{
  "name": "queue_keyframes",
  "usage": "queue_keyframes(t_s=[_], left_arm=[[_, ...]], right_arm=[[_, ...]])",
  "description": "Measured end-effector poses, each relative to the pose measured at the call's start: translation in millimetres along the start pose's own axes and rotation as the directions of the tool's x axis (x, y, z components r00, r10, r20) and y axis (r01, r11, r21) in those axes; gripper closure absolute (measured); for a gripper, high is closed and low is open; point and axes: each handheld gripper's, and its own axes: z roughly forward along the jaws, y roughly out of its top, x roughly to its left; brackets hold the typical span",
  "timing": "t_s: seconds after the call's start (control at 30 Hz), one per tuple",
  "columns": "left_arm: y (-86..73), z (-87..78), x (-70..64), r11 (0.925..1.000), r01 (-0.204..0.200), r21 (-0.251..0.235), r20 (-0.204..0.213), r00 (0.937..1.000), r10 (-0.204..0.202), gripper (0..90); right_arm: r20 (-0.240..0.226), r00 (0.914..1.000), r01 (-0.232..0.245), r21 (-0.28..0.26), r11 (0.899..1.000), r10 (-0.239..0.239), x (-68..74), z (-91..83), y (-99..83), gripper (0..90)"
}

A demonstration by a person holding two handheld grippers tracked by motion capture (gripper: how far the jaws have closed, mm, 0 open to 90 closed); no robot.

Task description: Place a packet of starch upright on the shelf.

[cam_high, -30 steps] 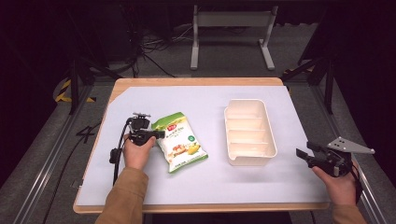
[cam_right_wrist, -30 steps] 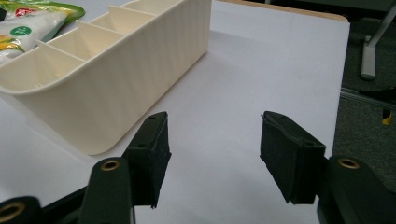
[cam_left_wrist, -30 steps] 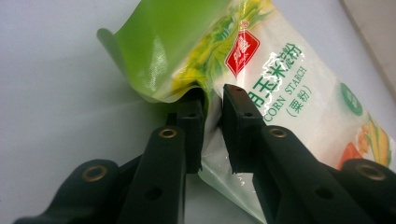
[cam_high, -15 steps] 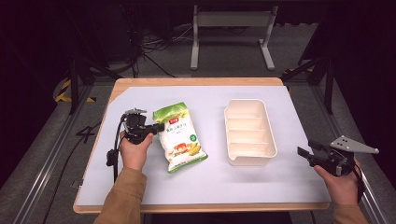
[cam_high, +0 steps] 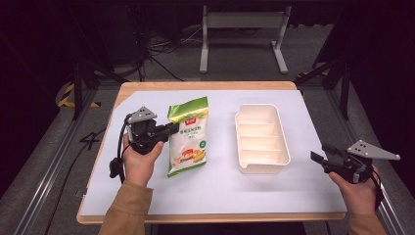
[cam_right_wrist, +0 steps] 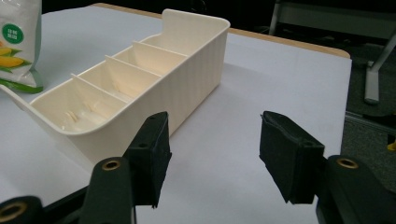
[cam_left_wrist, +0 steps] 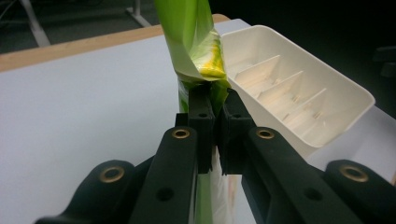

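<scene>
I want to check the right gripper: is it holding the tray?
No, the right gripper has its jaws wide open over the bare table, beside the tray.

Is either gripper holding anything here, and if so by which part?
The left gripper is shut on the snack bag, pinching its left side edge. The right gripper is open and holds nothing.
</scene>
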Motion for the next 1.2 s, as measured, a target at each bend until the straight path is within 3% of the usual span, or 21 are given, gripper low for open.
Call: queue_keyframes(t_s=[0.2, 0.27, 0.5, 0.6, 0.77, 1.0, 1.1, 1.13, 1.17, 1.2], left_arm=[[7.9, -11.6, -19.7, 0.9962, -0.087, -0.003, 0.001, 0.9962, 0.087, 86.0], [9.1, -14.4, -21.7, 0.9957, -0.093, -0.007, 0.011, 0.9956, 0.093, 86.1], [17.3, -33.2, -37.8, 0.9900, -0.131, -0.053, 0.090, 0.9868, 0.135, 86.1], [19.1, -37.5, -43.4, 0.9879, -0.140, -0.066, 0.118, 0.9820, 0.148, 86.1], [21.1, -41.8, -53.0, 0.9839, -0.161, -0.079, 0.160, 0.9720, 0.172, 86.1], [22.8, -44.2, -65.6, 0.9756, -0.196, -0.100, 0.227, 0.9500, 0.214, 86.2], [22.9, -43.8, -70.4, 0.9721, -0.207, -0.109, 0.257, 0.9387, 0.229, 86.2], [23.1, -43.5, -71.5, 0.9697, -0.218, -0.111, 0.262, 0.9348, 0.240, 86.2], [23.1, -43.5, -71.5, 0.9697, -0.218, -0.111, 0.262, 0.9348, 0.240, 86.2], [23.1, -42.9, -74.1, 0.9665, -0.230, -0.114, 0.271, 0.9288, 0.253, 86.2]], right_arm=[[-0.031, 0.9994, 0.013, -0.017, 1.000, -0.013, 9.5, -0.4, 8.4, 42.8], [-0.037, 0.9992, 0.017, -0.019, 1.000, -0.017, 10.9, -0.4, 9.7, 42.8], [-0.130, 0.9905, 0.039, -0.042, 0.998, -0.044, 37.1, 2.8, 32.8, 42.8], [-0.176, 0.9814, 0.070, -0.039, 0.997, -0.076, 51.0, 7.2, 47.0, 42.6], [-0.274, 0.9544, 0.111, -0.040, 0.993, -0.118, 74.9, 16.4, 73.7, 42.0], [-0.414, 0.8975, 0.140, -0.062, 0.988, -0.153, 103.5, 33.2, 109.6, 41.6], [-0.452, 0.8781, 0.146, -0.060, 0.987, -0.157, 111.8, 41.4, 118.4, 41.0], [-0.472, 0.8676, 0.147, -0.058, 0.987, -0.157, 115.4, 45.6, 121.3, 40.4], [-0.488, 0.8594, 0.146, -0.055, 0.988, -0.154, 117.7, 48.4, 122.9, 39.8], [-0.498, 0.8531, 0.147, -0.055, 0.988, -0.154, 119.9, 51.2, 124.1, 39.2]])
